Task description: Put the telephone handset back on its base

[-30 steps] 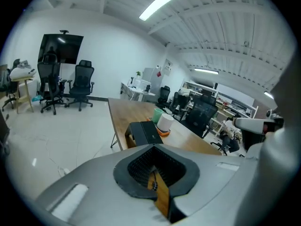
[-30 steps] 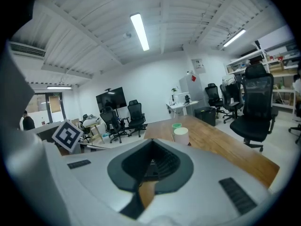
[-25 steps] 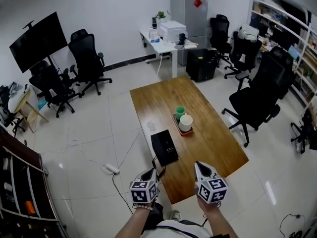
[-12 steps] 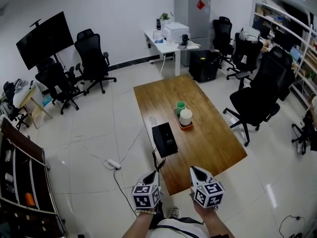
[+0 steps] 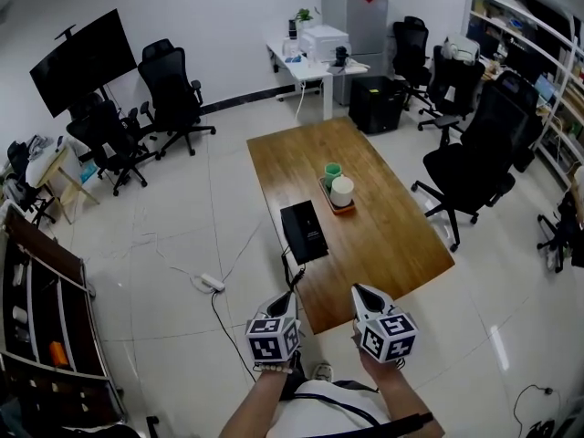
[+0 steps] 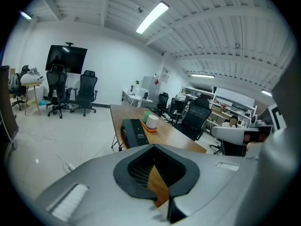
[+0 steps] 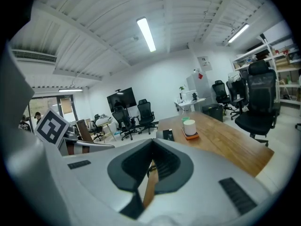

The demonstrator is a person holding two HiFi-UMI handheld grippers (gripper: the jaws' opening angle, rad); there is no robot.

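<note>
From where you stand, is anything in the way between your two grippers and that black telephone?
Nothing visible. The left gripper and right gripper, both shut, are held at the wooden table's near end, and only bare wood lies between them and the black telephone. The orange tray with a white cup and green cup sits beyond it.

- Table: brown wood with visible grain, smooth, a soft sheen.
- Phone by the tabletop's left edge: black plastic, matt.
- Tray mid-tabletop: orange, looks like plastic.
- White cup and green cup: smooth; I can't tell the material.
- Floor: pale tiles, glossy, mirroring the lights.
- My left gripper and right gripper: grey matt plastic shells, black ribbed pads.
- Chair: black, matt.
</note>
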